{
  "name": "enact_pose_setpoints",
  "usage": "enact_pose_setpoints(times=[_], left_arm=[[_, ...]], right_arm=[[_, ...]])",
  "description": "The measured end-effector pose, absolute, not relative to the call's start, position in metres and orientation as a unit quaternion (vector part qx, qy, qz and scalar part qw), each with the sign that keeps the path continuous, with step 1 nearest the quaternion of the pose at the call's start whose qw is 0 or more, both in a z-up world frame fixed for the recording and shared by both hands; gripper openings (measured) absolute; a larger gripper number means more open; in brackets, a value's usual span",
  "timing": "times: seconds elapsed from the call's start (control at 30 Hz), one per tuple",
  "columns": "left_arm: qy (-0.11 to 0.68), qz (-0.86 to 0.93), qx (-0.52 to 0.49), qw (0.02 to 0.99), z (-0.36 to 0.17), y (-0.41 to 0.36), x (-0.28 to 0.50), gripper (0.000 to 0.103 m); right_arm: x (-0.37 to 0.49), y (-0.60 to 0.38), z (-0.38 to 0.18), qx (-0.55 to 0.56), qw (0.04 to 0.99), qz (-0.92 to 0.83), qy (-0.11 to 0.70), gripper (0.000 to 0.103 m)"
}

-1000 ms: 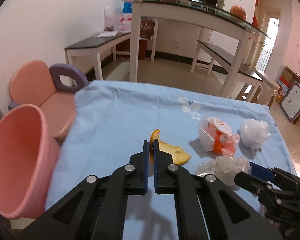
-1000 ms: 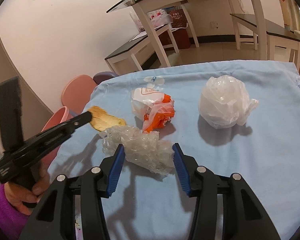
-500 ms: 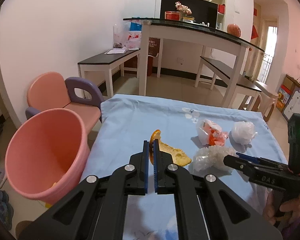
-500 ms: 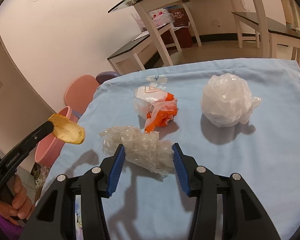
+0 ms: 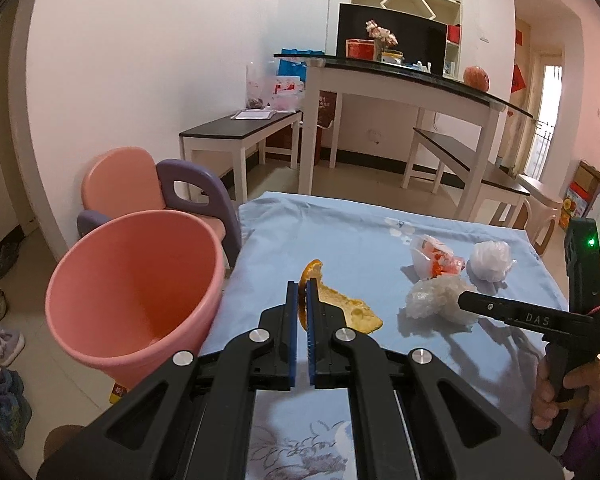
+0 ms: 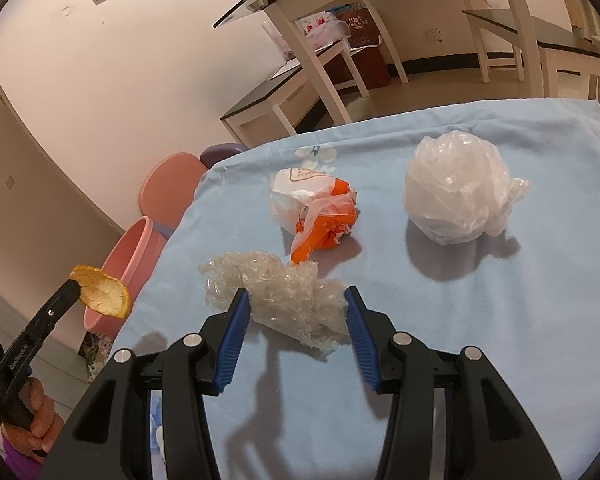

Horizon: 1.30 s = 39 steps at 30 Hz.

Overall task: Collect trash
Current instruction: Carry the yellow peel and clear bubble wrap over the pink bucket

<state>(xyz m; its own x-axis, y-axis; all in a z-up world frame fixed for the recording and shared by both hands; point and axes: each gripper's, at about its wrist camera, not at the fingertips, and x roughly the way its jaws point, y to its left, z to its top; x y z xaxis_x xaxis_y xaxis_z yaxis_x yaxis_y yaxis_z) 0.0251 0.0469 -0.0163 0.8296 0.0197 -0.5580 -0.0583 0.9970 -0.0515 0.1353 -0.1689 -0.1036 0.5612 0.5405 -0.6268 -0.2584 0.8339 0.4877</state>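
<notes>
While the left gripper (image 5: 303, 292) pinches the orange peel (image 5: 342, 305) between its blue pads, holding it in the air clear of the blue tablecloth (image 5: 340, 232), the step in hand looks like the drop into the pink bin (image 5: 136, 292). In the left wrist view the bin's open mouth lies at about nine o'clock from the fingertips, just beside the table edge and lower than the cloth. To do it well, I judge the peel should travel toward nine o'clock until it hangs over the middle of the mouth, not the near rim, before the fingers part. The peel is thin and curled and held only by one end, so a slow swing should keep it from slipping out early onto the floor.

The right gripper (image 6: 296, 304) stands with its fingers spread, one on each side of the crumpled clear plastic wad (image 6: 276, 296), which lies on the cloth. Whether the pads touch the wad I cannot tell. It will probably compress a lot, so the squeeze should go deep.

From the wad, the orange-and-white bag (image 6: 316, 208) lies at twelve o'clock and the white plastic ball (image 6: 456, 188) at about two o'clock, both untouched.
</notes>
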Motion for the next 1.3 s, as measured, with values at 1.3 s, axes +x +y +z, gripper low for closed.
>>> enact_pose_setpoints(times=[1.3], left_arm=[[0.223,0.150,-0.100,0.958,0.010,0.165,-0.018,0.004]], right_arm=[[0.105,0.029,-0.029,0.034,0.864,0.354,0.356,0.048]])
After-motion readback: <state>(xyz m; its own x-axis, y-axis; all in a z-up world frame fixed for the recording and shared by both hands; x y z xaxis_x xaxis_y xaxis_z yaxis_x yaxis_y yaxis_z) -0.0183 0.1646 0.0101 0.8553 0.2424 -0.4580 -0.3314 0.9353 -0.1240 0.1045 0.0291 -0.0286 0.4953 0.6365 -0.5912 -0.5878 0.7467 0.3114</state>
